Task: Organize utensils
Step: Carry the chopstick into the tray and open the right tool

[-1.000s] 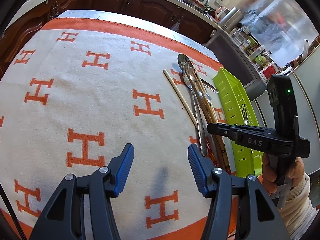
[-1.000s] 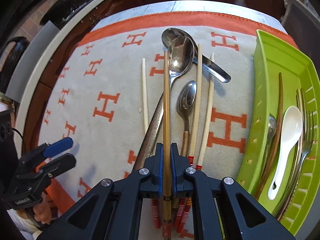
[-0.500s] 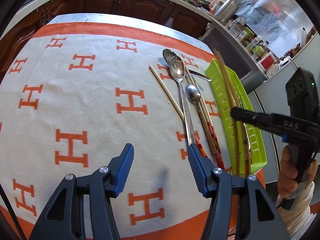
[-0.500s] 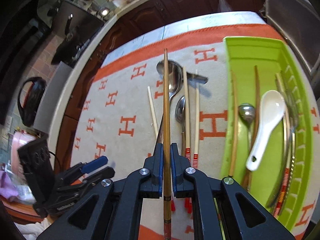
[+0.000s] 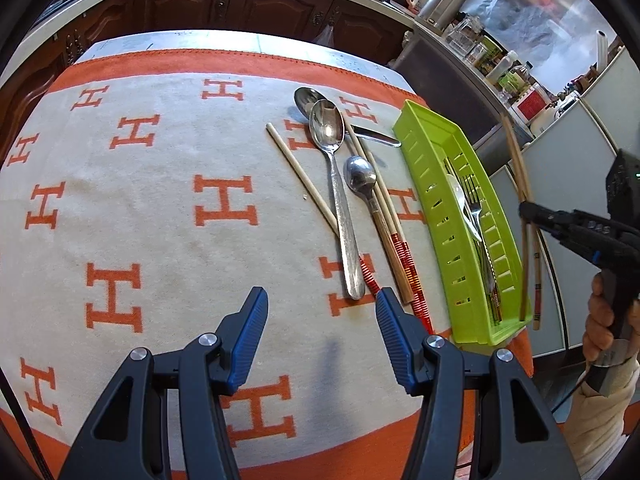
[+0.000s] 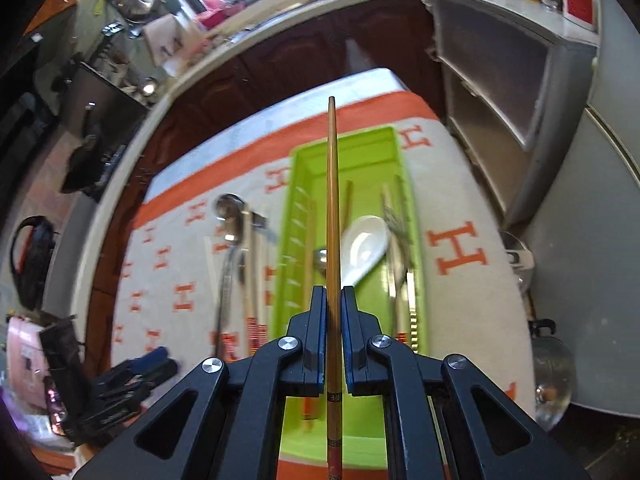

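Clamped between the right gripper's (image 6: 331, 336) pads, a brown chopstick (image 6: 332, 208) pointed straight ahead, its long axis running along the green tray's (image 6: 298, 168) length, hanging over the tray's left half. Motion blur made its height above the tray hard to judge, so it probably had yet to be lowered. Farther left, the left gripper (image 5: 322, 330) gaped, holding nothing, near the cloth's (image 5: 160, 208) front edge, loose spoons (image 5: 334, 184) and chopsticks beyond.

Table (image 5: 168, 42) under orange-and-cream H-patterned cloth (image 5: 160, 200), bearing spoons (image 5: 332, 168), chopsticks (image 5: 302, 178), green tray (image 5: 460, 240)
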`<action>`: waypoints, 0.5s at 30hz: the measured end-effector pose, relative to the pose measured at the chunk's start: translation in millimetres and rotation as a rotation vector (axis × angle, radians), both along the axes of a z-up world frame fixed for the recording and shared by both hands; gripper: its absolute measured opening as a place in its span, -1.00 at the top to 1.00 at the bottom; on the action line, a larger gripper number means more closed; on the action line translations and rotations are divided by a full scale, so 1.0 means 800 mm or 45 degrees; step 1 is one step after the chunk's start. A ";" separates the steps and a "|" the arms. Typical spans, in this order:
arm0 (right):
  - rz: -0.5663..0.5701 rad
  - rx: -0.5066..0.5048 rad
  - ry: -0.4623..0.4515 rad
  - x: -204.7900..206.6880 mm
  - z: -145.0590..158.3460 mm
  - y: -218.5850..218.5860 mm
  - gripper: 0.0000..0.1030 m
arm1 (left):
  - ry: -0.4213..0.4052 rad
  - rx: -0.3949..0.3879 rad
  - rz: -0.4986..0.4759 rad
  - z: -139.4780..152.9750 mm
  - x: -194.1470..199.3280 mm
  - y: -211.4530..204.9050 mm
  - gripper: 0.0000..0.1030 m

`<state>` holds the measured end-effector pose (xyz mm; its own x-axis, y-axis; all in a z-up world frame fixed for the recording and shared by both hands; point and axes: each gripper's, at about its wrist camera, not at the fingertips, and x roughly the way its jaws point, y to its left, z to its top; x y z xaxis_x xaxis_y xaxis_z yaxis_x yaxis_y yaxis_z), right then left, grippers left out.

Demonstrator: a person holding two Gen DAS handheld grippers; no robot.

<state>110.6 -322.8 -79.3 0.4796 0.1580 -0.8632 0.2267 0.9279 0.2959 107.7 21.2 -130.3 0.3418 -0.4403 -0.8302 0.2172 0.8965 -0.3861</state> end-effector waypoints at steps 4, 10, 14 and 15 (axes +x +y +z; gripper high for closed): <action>-0.033 -0.043 0.064 0.008 -0.027 -0.007 0.88 | 0.000 0.015 0.010 0.004 0.006 -0.002 -0.06; -0.049 -0.091 0.075 0.018 -0.043 -0.008 0.87 | 0.005 0.026 0.069 0.008 0.025 0.005 -0.06; -0.085 -0.080 0.081 0.033 -0.053 -0.015 0.84 | -0.002 0.035 0.084 0.010 0.033 0.003 -0.06; -0.092 -0.062 0.076 0.034 -0.053 -0.018 0.78 | -0.004 0.037 0.084 0.010 0.034 0.002 -0.06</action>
